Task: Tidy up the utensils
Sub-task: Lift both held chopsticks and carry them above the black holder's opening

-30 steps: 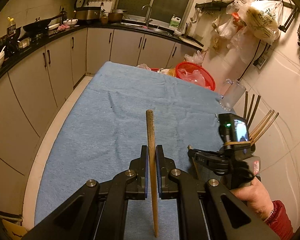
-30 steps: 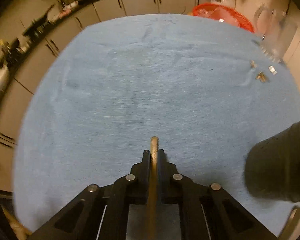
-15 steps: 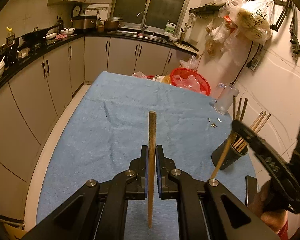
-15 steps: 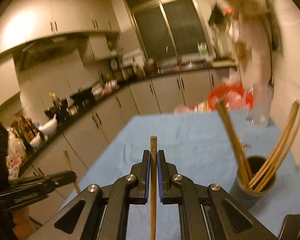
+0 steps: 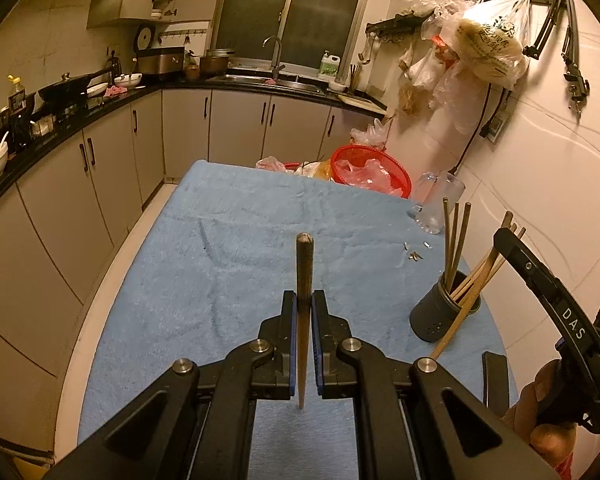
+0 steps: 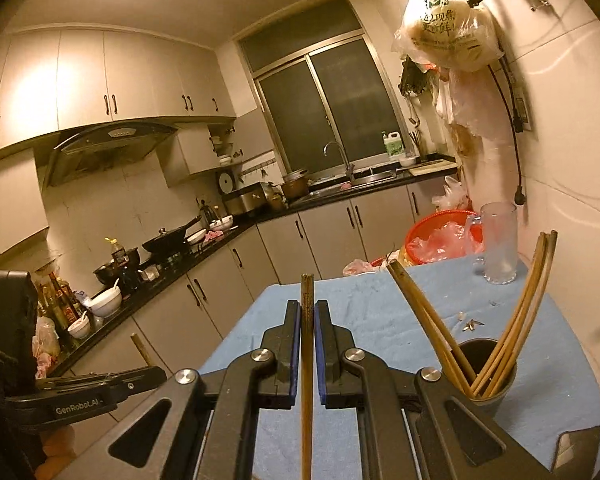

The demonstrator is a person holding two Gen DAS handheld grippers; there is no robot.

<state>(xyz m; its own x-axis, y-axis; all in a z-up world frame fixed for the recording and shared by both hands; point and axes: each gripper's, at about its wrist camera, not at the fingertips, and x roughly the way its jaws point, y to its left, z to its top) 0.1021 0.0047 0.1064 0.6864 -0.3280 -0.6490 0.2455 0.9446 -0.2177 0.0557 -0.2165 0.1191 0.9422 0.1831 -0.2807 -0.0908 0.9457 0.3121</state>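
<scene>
Left wrist view: the left tongs [image 5: 305,312] are clamped on a single chopstick [image 5: 304,280], its long axis running straight fwd along the fingers, blunt end poking out ahead, thin end trailing back under the tongs. The dark holder cup [image 5: 444,312] stands on the blue desk [image 5: 220,272] ahead and to the right of these tongs, well apart, already holding a fan of chopsticks [image 5: 456,248]. The right-hand tool's arm comes in from the right edge, and a second stick [image 5: 460,316] slants down across the cup's front — its lower end outside the cup, near the desk.

Right wrist view: the right tongs [image 6: 308,320] are closed tight on their own chopstick [image 6: 307,344], axis again in line with the fingers, tip just past them. The cup [image 6: 488,376] sits just right of and slightly below these tongs, near, mouth up. The sticks in it [image 6: 528,304] lean in a V, leaving a gap in the middle. The left-hand tool [image 6: 80,392] shows far left w/ its stick upright.

Judgement: right hand is clearly the nearer — cup lies to its lower right, so the stick prob. needs tipping toward vertical, then dropping into that gap. Left hand has farther to go, rightwards.
</scene>
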